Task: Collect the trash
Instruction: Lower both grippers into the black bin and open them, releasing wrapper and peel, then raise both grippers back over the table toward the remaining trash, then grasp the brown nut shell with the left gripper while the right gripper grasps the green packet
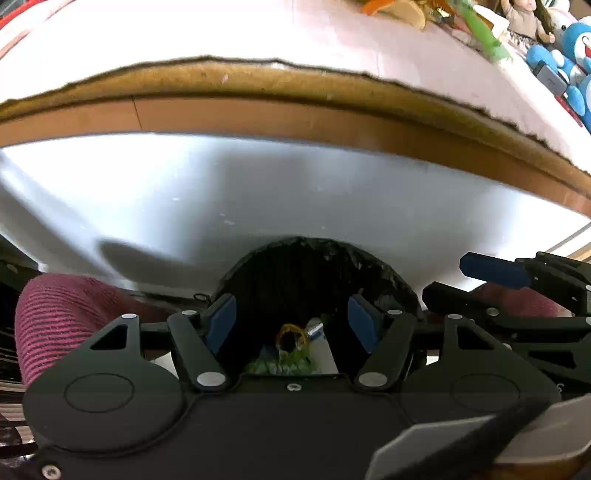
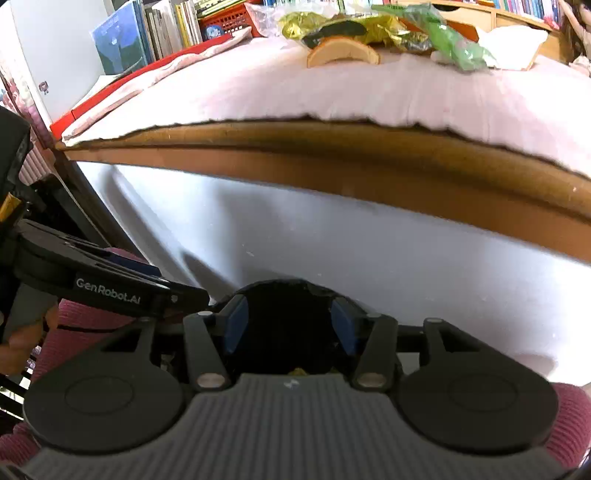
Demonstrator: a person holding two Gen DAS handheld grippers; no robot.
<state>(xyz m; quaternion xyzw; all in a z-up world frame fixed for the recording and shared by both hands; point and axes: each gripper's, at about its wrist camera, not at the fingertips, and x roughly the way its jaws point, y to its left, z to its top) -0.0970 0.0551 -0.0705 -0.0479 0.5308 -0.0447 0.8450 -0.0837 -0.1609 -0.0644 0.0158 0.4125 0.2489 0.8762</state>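
Below the front edge of the table (image 2: 332,140), both of my grippers hung over the round black mouth of a bin (image 1: 314,266) lined with a dark bag. My left gripper (image 1: 291,325) had its jaws spread, blue pads (image 1: 221,323) apart, nothing pinched between them. Straight under it, inside the bin, lay trash (image 1: 288,350): a green crinkled wrapper with a yellow ring-shaped piece on top and a bit of white beside it. My right gripper (image 2: 290,326) was spread as well, its pads (image 2: 234,328) clear of everything, with only the dark bin (image 2: 288,295) beneath and a speck of yellow at the bottom of that view. The two grippers sat just beside each other; each showed at the edge of the other's camera. A pink knitted sleeve (image 1: 55,325) lay to the left of my left gripper.

More trash (image 2: 369,26) rested on the table's pink cloth (image 2: 295,88) toward the far edge: gold foil, a green plastic wrapper (image 2: 450,44), white paper and a curved wooden piece (image 2: 343,51). Blue plush toys (image 1: 569,62) stood at the far right corner. Books (image 2: 162,26) lined the back left.
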